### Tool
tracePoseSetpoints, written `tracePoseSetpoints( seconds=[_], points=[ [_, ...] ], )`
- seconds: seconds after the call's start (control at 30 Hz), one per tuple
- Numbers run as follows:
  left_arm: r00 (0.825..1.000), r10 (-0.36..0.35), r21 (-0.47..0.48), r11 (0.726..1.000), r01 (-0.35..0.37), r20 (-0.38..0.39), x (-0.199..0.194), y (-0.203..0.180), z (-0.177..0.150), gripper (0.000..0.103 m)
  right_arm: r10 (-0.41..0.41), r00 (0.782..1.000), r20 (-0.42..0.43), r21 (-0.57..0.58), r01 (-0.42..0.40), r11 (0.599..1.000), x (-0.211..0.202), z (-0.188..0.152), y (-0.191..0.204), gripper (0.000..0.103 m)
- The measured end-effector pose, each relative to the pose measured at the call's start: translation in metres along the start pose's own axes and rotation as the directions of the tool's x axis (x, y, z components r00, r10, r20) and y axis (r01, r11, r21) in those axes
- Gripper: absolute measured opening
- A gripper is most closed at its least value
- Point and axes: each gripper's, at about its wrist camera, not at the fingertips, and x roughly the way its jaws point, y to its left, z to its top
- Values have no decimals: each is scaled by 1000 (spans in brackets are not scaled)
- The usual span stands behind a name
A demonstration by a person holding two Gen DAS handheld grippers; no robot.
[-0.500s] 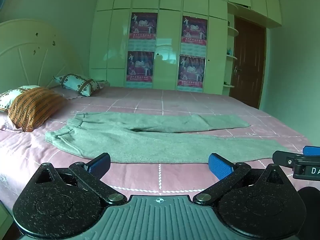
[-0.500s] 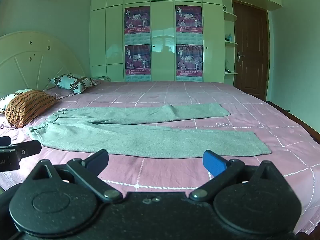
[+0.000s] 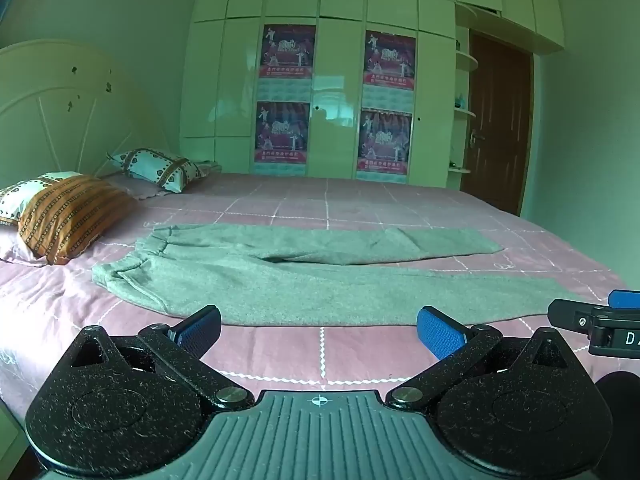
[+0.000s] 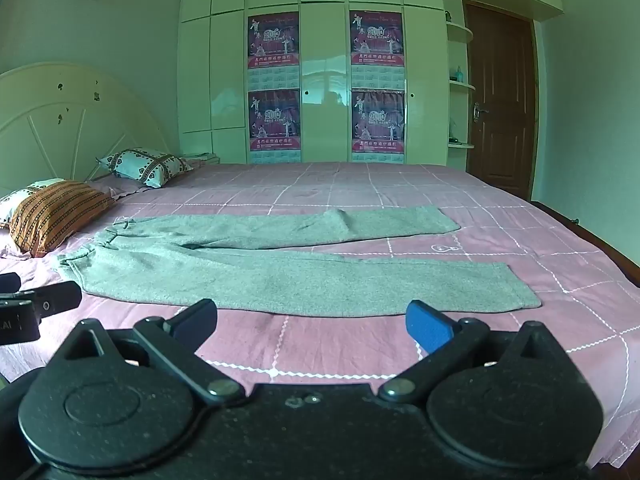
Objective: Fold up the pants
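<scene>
1. Grey sweatpants lie flat and unfolded across the pink checked bedspread, waistband toward the headboard, both legs stretched out to the right and spread a little apart.
2. The left gripper hovers over the near edge of the bed, its blue-padded fingers spread wide, holding nothing, near the waistband half of the pants.
3. The right gripper is also wide apart and empty, short of the nearer leg.
4. An orange striped pillow and a patterned pillow sit by the headboard, apart from the pants.
</scene>
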Motion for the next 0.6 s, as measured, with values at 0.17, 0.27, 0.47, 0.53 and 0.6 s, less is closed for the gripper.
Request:
tracePoseSetpoints(
  seconds=[0.17,0.27,0.47,0.53,0.6],
  points=[
    [1000,-6,0,1000,6,-3,0,-1,-1,103,0,1000,-1,0,0,1000,1,0,0,95],
    [1000,-6,1,1000,6,-5,-1,0,-1,103,0,1000,-2,0,0,1000,1,0,0,95],
    [1000,-7,2,1000,7,-5,-1,0,-2,103,0,1000,-3,0,0,1000,1,0,0,95],
    [1000,-5,2,1000,5,-6,-1,1,-1,103,1,1000,-3,0,-1,1000,1,0,0,95],
    [1000,-4,-1,1000,4,-5,0,2,-1,103,-1,1000,-3,0,1,1000,1,0,0,95]
  ],
)
